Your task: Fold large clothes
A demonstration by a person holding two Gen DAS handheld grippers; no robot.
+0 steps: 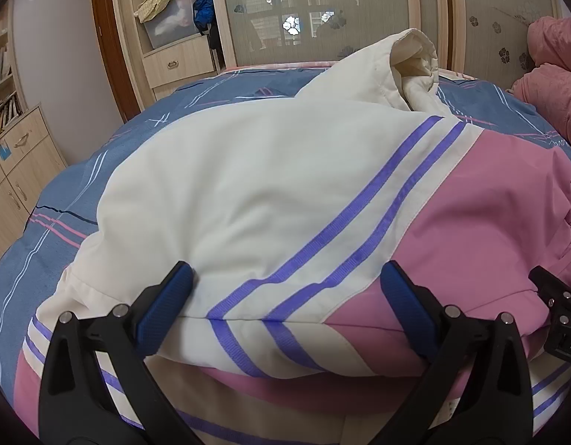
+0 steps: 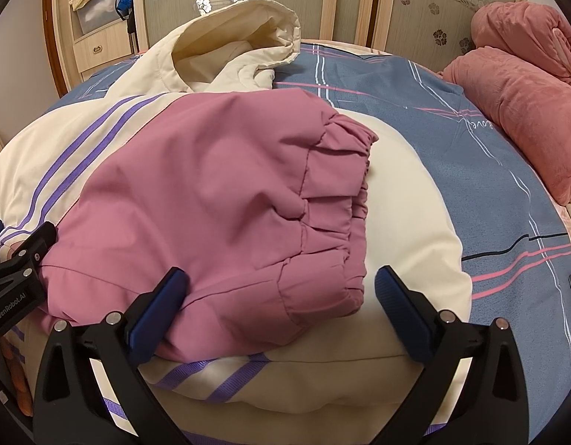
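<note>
A cream and pink hooded jacket [image 1: 270, 193] lies folded on the bed [image 1: 81, 193], hood at 12 o'clock. The left gripper [image 1: 289, 293] and right gripper [image 2: 281, 291] both hover wide-jawed, empty; the jacket's hem is cut off.

Home bedroom: bed [image 1: 81, 193] with striped blue sheet, wardrobe [image 1: 322, 11] behind, pink pillows [image 2: 515, 111].

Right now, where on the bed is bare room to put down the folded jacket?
Bare bedsheet lies between the jacket's pink sleeve and the pink blanket. A second strip of sheet lies left of the jacket, toward the cabinets. The middle is crowded: jacket, hood, both open grippers.
</note>
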